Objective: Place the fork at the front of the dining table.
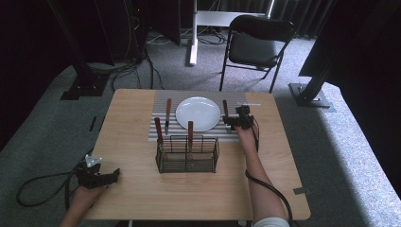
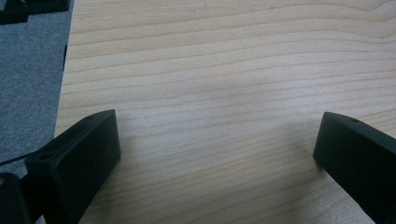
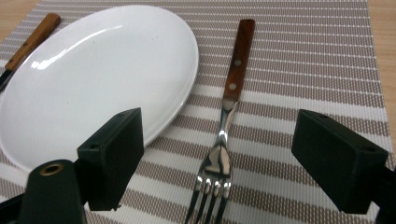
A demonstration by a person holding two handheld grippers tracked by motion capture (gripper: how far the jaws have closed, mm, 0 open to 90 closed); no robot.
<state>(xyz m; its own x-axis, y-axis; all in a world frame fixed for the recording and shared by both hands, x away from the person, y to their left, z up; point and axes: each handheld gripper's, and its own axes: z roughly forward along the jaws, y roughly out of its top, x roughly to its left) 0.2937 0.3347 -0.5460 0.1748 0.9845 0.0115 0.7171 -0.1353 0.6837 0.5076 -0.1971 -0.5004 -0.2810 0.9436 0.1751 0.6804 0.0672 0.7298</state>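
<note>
The fork (image 3: 223,140) lies flat on the striped placemat (image 3: 317,70), just to the right of the white plate (image 3: 93,79) as the table faces me, its wooden handle pointing away from me and its tines toward me, and it sits between the jaws of my right gripper (image 3: 217,158), which stand wide apart and touch nothing. I judge that this piece is set down where it belongs and that my claw has let go of it, or is about to check its place; I cannot tell which from here. In the high view my right gripper (image 1: 239,118) hovers over that same right edge of the mat, while a knife (image 1: 167,113) with a wooden handle lies on the far side of the plate (image 1: 198,113), so both flanks of the plate look laid. What is left, I think, is in the wire caddy (image 1: 187,154) standing on the table (image 1: 142,189) nearer to me: two more wooden handles rise from it, one at its left end (image 1: 159,131) and one near the middle (image 1: 190,130), not yet taken out. My left gripper (image 2: 215,149) rests at the near left corner of the bare wood, its jaws spread wide and empty, well apart from everything else.
</note>
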